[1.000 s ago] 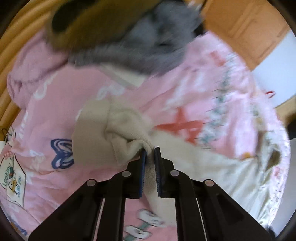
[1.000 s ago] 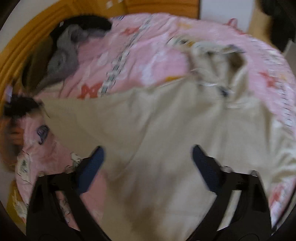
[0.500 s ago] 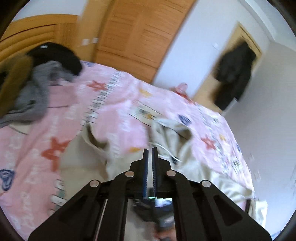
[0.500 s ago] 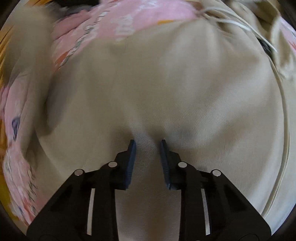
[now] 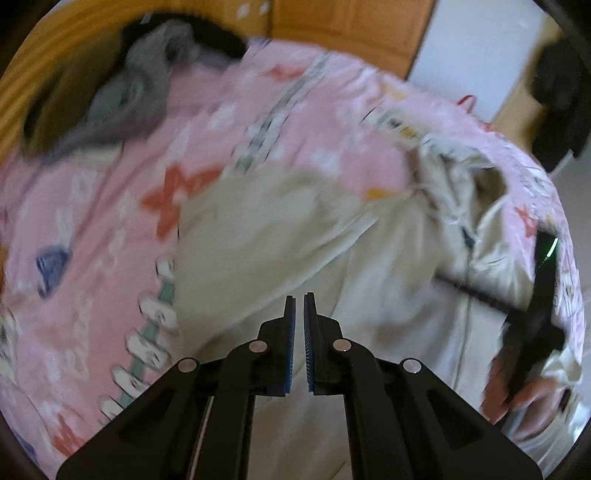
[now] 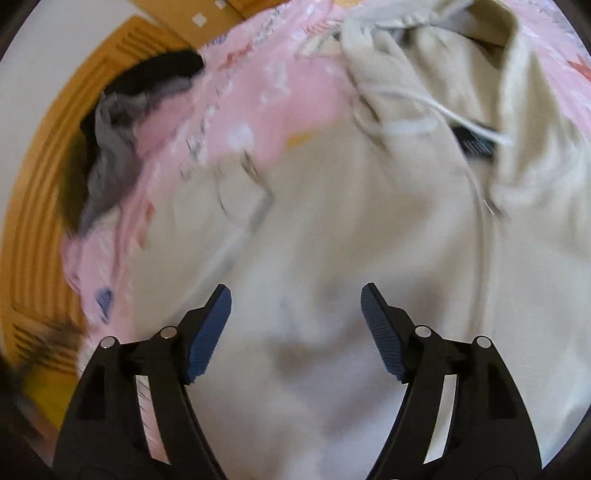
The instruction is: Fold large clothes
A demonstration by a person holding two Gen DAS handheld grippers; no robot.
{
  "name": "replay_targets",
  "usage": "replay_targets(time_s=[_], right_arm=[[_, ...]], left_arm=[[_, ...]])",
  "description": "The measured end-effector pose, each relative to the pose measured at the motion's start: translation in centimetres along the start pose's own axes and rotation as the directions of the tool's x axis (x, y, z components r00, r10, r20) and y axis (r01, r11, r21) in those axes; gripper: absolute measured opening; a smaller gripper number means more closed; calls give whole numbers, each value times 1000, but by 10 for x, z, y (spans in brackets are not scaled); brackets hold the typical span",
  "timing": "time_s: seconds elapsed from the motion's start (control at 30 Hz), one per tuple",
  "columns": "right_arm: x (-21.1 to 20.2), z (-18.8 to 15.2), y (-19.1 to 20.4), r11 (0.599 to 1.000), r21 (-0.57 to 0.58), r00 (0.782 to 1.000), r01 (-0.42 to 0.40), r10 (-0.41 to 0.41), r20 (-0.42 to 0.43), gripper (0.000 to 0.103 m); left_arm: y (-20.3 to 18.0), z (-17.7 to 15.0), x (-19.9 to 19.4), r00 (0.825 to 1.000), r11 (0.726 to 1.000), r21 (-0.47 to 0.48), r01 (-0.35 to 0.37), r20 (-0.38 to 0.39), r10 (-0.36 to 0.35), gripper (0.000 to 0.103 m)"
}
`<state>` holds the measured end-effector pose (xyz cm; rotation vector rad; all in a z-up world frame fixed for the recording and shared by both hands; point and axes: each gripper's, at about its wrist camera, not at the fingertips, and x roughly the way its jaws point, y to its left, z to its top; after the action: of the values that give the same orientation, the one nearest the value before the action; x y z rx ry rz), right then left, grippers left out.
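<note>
A cream hoodie (image 5: 369, 295) lies spread on the pink patterned bedspread (image 5: 110, 221), with one sleeve (image 5: 266, 236) folded across its body. Its hood (image 6: 461, 66) and white drawstrings lie at the far end. My left gripper (image 5: 299, 299) hovers over the hoodie's middle, shut with nothing visibly between its blue pads. My right gripper (image 6: 295, 295) hangs just above the hoodie's body; its jaws are opening, and the cloth lies under them, not pinched. In the left wrist view a person's hand (image 5: 524, 398) holds that gripper at the right edge.
A heap of grey and black clothes (image 5: 147, 81) lies by the wooden headboard (image 6: 37, 184). Behind the bed are a wooden door (image 5: 351, 29) and a white wall. A dark coat (image 5: 561, 96) hangs at the far right.
The left gripper let go of the sleeve, now folded across the body, and swung over the hoodie. The right gripper pinched the cloth half a second ago and has opened wide again.
</note>
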<state>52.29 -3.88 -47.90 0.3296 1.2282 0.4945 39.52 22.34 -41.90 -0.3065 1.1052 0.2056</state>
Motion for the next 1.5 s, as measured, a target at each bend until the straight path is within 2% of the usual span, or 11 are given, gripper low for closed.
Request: replay_targets(time_s=[0.17, 0.3, 0.4, 0.5, 0.63, 0.73, 0.8, 0.97, 1.17, 1.33, 1.5], right_arm=[[68, 58, 36, 995, 46, 990, -89, 94, -102, 72], [140, 77, 48, 998, 65, 958, -25, 42, -282, 71], [155, 81, 43, 991, 132, 960, -22, 58, -275, 70], [152, 80, 50, 994, 108, 962, 28, 3, -273, 53], [148, 80, 77, 999, 7, 964, 38, -35, -264, 48], [166, 82, 87, 991, -66, 946, 120, -135, -294, 11], [162, 83, 93, 988, -73, 950, 135, -150, -273, 9], [115, 79, 95, 989, -90, 974, 119, -133, -182, 8], [-20, 55, 76, 997, -58, 998, 43, -41, 39, 8], [-132, 29, 23, 995, -6, 978, 102, -99, 182, 8], [-205, -13, -56, 960, 70, 932, 270, -279, 229, 8]], left_arm=[[26, -24, 33, 997, 986, -164, -4, -73, -8, 5], [29, -50, 53, 988, 968, -248, 25, -140, -62, 5], [26, -67, 66, 981, 963, -267, 36, -176, -86, 9], [24, -84, 78, 969, 960, -277, 42, -222, -106, 10], [26, -99, 82, 962, 962, -270, 50, -248, -119, 11], [29, -103, 84, 958, 965, -261, 38, -264, -109, 13], [31, -103, 84, 958, 965, -260, 33, -267, -105, 14], [36, -100, 74, 961, 967, -253, 18, -263, -86, 19], [35, -90, 47, 966, 968, -250, 4, -250, -68, 25], [13, -79, 15, 973, 978, -207, 12, -222, -59, 27], [-21, -75, -2, 982, 988, -152, 0, -187, -29, 29]])
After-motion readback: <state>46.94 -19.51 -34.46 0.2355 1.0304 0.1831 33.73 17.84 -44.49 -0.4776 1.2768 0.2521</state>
